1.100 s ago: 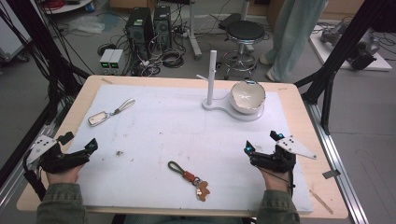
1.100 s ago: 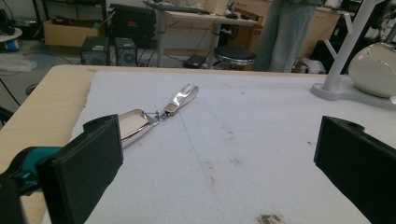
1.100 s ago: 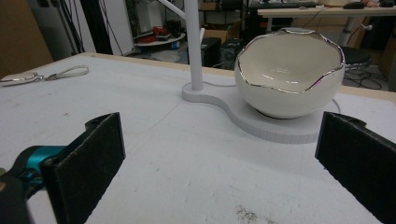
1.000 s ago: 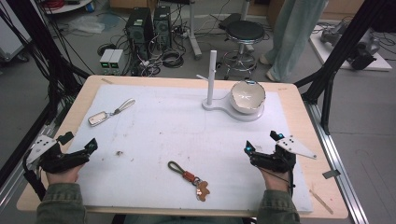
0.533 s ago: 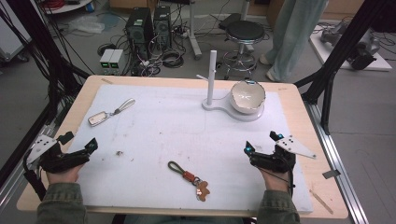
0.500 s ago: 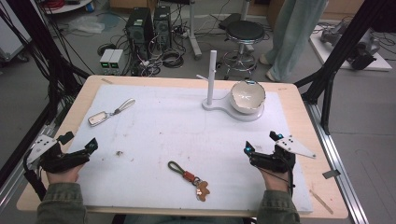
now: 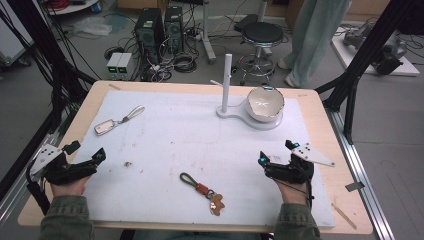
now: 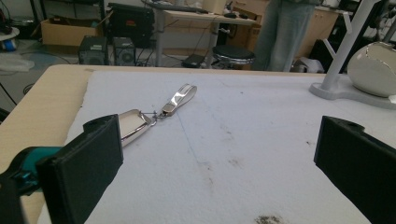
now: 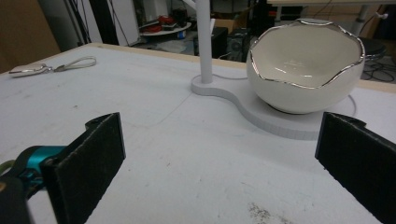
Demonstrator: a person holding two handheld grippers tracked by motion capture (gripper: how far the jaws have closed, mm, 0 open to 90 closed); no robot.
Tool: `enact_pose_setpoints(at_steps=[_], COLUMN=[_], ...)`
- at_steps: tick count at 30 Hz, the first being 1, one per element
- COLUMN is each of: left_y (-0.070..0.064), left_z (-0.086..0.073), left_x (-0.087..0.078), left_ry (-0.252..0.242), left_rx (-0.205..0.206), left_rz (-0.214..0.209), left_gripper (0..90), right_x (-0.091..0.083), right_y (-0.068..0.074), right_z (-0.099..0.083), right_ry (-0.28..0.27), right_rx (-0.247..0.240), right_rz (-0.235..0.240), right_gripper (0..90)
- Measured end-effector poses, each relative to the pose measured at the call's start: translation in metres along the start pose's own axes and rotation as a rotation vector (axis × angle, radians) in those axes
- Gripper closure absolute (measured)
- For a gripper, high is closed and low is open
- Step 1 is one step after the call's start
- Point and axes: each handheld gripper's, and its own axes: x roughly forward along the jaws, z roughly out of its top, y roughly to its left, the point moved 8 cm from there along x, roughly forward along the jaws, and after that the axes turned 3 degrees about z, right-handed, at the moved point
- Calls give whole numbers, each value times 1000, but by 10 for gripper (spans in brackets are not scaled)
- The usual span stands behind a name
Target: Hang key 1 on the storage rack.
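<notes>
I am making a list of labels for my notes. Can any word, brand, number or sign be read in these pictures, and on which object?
None can be read.
Silver keychain: plain surface, no lettering.
White bowl: a faint mark inside, too blurred to read.
Brown keychain: too small to tell.

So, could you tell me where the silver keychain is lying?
In the high view, the silver keychain lies at the mat's far left, ahead of the left tool.

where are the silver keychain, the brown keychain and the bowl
silver keychain (image 8: 133,125), left gripper view, on its flat tag
brown keychain (image 7: 202,189), high view, on its red middle piece
bowl (image 9: 303,65), right gripper view, on its inner wall
</notes>
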Motion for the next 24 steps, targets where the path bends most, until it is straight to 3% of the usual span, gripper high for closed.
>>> enact_pose_setpoints(at_steps=[24], left_y=[0], left_z=[1], left_x=[1], left_ry=[-6], left_rx=[-8], left_rz=[3], left_gripper=[17], right_x=[26], right_y=[51], right_z=[6], right_ry=[123], right_rx=[-48], right_rz=[145], right_gripper=[4])
